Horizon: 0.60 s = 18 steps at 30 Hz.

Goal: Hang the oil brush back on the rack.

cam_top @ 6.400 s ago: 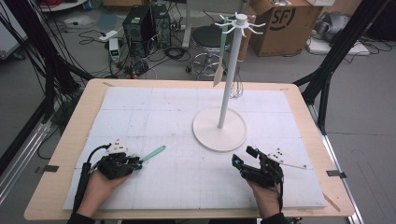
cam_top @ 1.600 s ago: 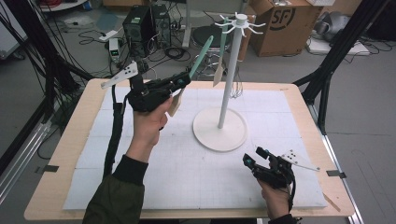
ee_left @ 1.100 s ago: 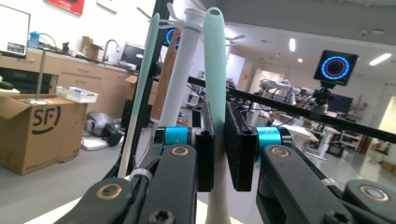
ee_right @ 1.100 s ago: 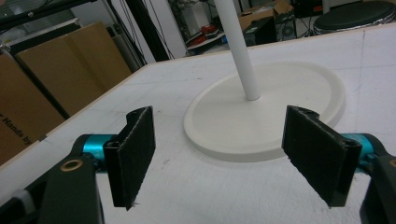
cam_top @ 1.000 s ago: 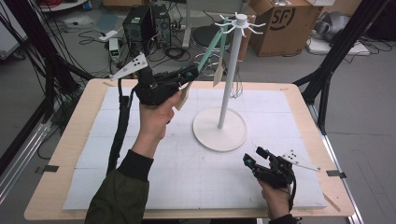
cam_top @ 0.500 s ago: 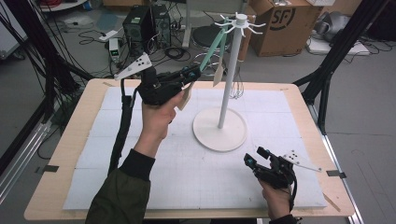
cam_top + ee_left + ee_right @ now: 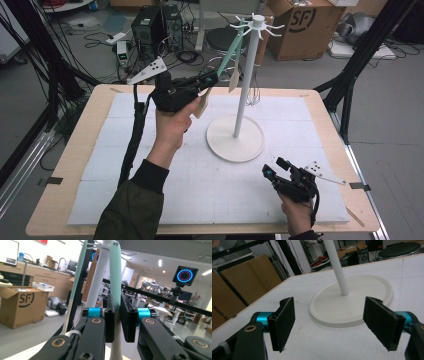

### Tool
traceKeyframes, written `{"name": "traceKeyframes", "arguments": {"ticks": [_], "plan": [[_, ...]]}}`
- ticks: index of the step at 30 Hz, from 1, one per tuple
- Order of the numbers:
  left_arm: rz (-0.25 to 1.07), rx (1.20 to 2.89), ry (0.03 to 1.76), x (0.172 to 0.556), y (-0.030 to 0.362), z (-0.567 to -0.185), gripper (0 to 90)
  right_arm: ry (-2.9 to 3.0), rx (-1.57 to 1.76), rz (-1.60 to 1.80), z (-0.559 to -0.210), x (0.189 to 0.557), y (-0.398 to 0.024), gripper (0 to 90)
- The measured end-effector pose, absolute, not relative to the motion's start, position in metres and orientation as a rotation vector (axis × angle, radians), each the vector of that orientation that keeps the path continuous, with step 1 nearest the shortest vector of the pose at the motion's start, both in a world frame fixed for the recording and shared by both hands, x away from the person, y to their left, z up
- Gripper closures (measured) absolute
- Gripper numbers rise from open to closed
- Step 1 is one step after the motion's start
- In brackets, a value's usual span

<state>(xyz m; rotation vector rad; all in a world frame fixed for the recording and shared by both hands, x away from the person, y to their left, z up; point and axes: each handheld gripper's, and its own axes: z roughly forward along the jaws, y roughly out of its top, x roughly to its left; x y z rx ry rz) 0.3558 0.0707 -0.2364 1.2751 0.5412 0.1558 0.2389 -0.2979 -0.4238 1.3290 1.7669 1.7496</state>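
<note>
Box point(image 7: 300, 25), floor beyond far edge: "SF". Spatula point(image 7: 227, 52): mint handle, pale blade, raised at rack point(image 7: 248, 75) top, clenched in left tool point(image 7: 207, 80). Right tool point(image 7: 274, 169): released, near right corner of worktop point(image 7: 65, 165).

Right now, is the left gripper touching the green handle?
Touching. The left gripper view shows the left gripper with both black jaws pressed against the mint green handle, no gap either side.

Even, bright indoor light; soft shadows, slightly blurry frames.

Matt white stand point(image 7: 235, 138), wooden table point(image 7: 80, 150)
</note>
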Motion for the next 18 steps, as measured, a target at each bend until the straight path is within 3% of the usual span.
{"name": "traceKeyframes", "arguments": {"ticks": [14, 18], "plan": [[0.071, 1.261, 0.562, 0.367, 0.070, -0.243, 79.7, 1.771, 1.335, 1.751, -0.424, 0.237, -0.299, 25.1], [0.046, 1.260, 0.561, 0.370, 0.070, -0.245, 61.7, 1.763, 1.337, 1.750, -0.424, 0.236, -0.300, 25.1]]}}
